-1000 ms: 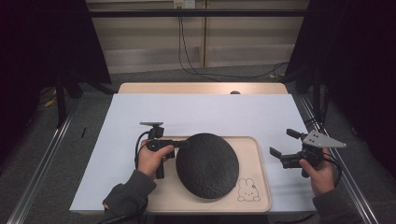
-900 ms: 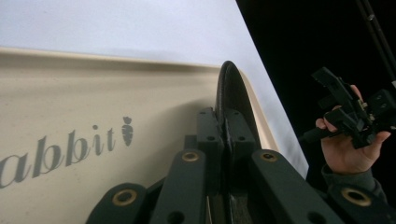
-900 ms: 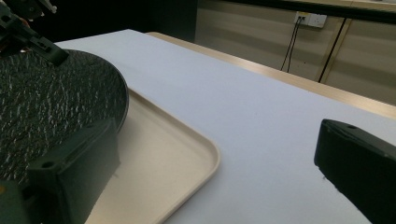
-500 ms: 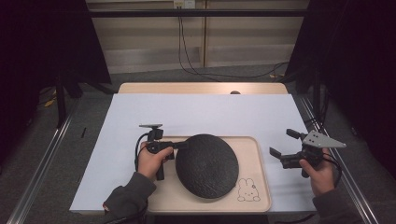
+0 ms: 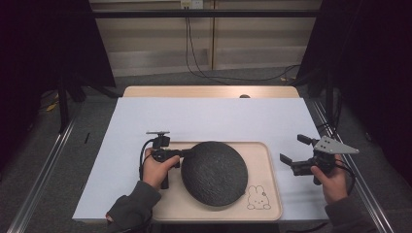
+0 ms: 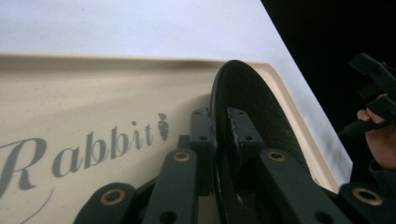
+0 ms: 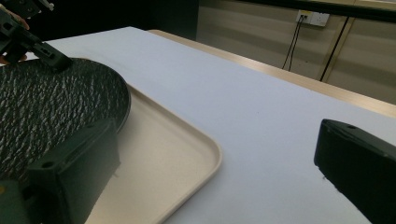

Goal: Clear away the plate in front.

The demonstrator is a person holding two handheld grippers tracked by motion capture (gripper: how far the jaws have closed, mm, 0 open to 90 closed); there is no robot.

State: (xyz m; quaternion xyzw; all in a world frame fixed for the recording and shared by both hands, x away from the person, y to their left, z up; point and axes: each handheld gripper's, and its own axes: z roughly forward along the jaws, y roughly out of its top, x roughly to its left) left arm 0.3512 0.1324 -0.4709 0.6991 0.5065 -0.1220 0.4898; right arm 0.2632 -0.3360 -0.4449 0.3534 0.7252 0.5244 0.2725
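The left gripper (image 6: 219, 154) pinches the left rim of a black textured plate (image 5: 214, 172), its jaws just easing open a little around the rim. The plate rests at the middle of a beige rabbit-print tray (image 5: 272, 179) near the table's front edge. The right gripper (image 5: 294, 150) waits wide open and empty off the tray's right edge. With so narrow a bite, the plate could slip and clatter onto the tray.
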